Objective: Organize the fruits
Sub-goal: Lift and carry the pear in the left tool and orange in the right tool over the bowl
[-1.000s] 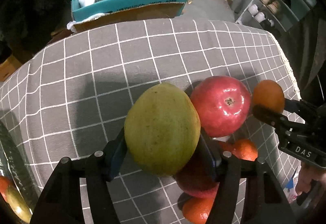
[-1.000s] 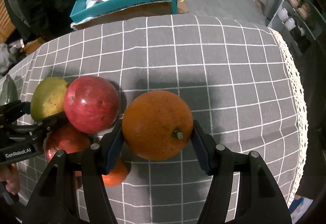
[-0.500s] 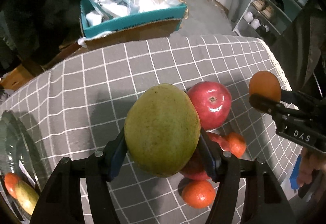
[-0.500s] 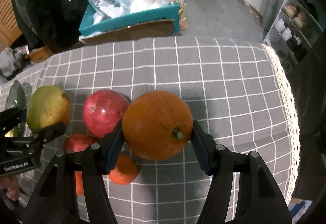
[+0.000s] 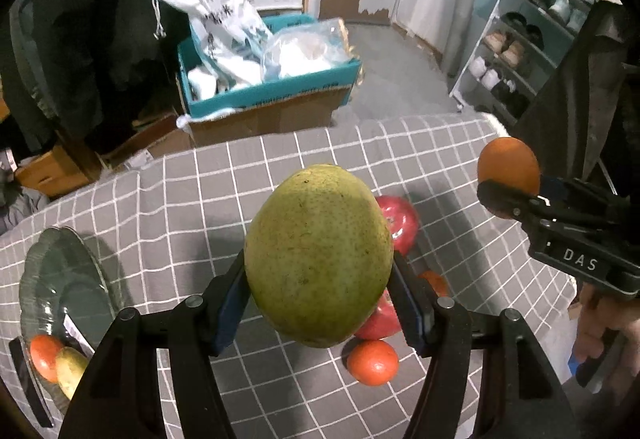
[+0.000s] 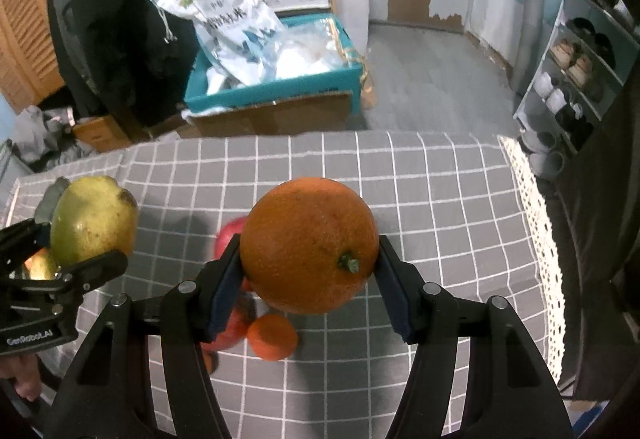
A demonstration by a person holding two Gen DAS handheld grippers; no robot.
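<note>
Both grippers risen since earlier frames; table fruit now lower, smaller in view.
Left gripper (image 5: 320, 279): clamped on green mango (image 5: 318, 255), above checked tablecloth (image 5: 180, 207); body marked "GenRobot.AI".
Right gripper (image 6: 310, 279): clamped on orange (image 6: 309, 245); body marked "DAS".
Below: red apples (image 5: 396, 221), tangerine (image 5: 373, 362).
Left edge: glass plate (image 5: 60, 271).
Beyond table: teal box (image 6: 276, 91), printed bag (image 6: 220, 19), text unreadable.

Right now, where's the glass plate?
Left wrist view, far left: the glass plate sits on the checked tablecloth, left of the left tool holding the green mango.
</note>
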